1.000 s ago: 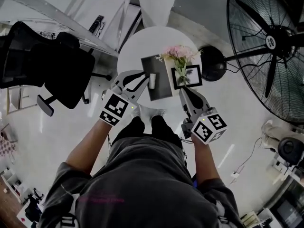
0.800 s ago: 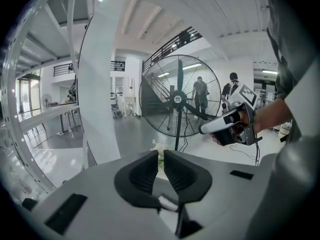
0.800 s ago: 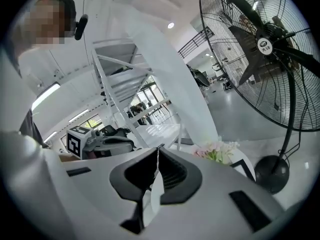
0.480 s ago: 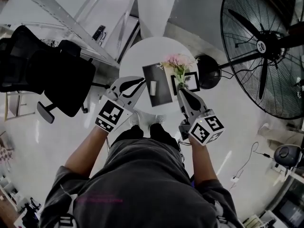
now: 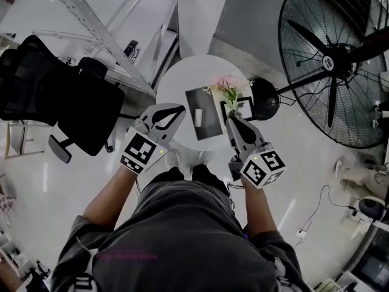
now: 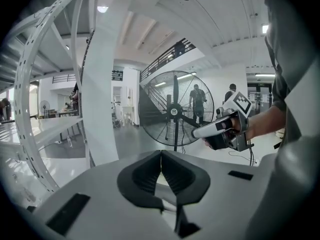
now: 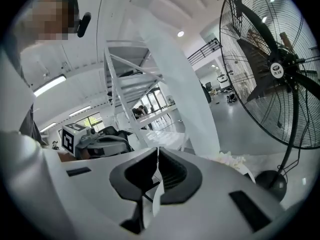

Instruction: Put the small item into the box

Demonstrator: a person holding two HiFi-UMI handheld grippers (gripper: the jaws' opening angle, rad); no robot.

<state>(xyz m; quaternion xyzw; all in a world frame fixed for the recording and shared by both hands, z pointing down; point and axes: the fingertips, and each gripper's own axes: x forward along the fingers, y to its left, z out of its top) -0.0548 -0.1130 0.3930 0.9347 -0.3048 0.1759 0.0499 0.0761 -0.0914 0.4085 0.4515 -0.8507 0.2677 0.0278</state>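
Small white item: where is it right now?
Head view: the small white cylindrical item lies on the dark rectangular mat, left of the pink flowers.

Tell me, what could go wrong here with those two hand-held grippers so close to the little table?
The flowers stand right beside the dark box, so the right hand-held gripper, nearest them, could tip them on reaching in. The picture frame by the flowers might topple too.

Probably industrial hall: big pedestal fan (image 5: pixel 331 62), steel racking (image 5: pixel 91 20), mezzanine railing (image 6: pixel 165 59).
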